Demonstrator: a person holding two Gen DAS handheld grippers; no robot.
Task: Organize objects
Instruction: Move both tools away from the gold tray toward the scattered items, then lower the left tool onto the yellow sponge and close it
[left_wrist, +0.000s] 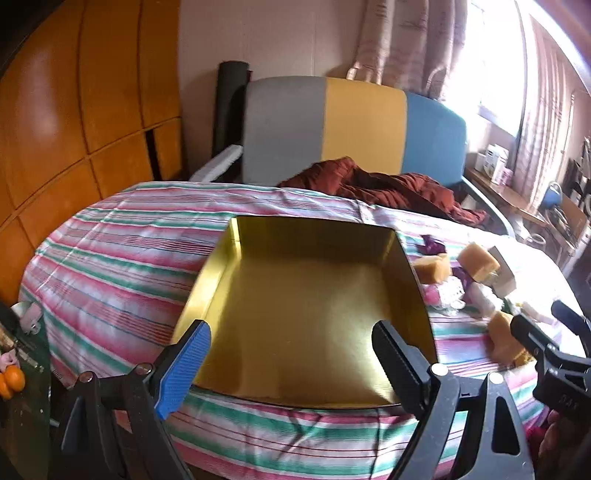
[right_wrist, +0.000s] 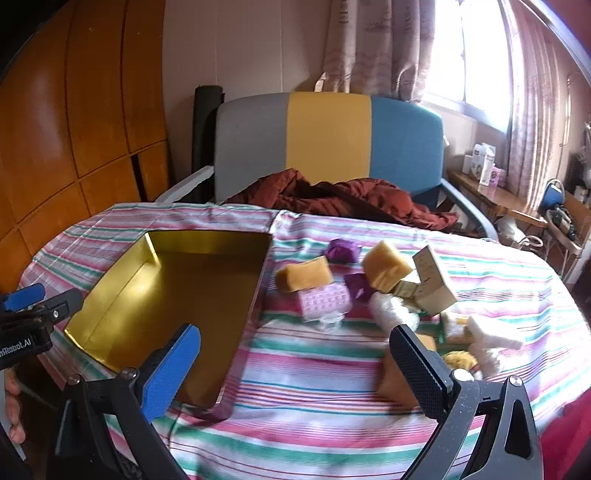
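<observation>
Over the striped bedcover (left_wrist: 122, 240), my left gripper (left_wrist: 291, 350) hangs wide open, empty, above the shallow gold metal tray (left_wrist: 303, 295). Right view: my right gripper (right_wrist: 295, 365) gapes empty; yellow sponge blocks (right_wrist: 304, 278) and small boxes (right_wrist: 434, 280) lie scattered beside the tray.

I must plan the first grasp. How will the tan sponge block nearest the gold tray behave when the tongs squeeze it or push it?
The tan sponge block looks porous and soft-edged, so it would probably compress and feel light. Its flat sides suggest sliding rather than rolling on the striped sheet. It lies tilted against the pink packet, so a push may shift that too.
</observation>
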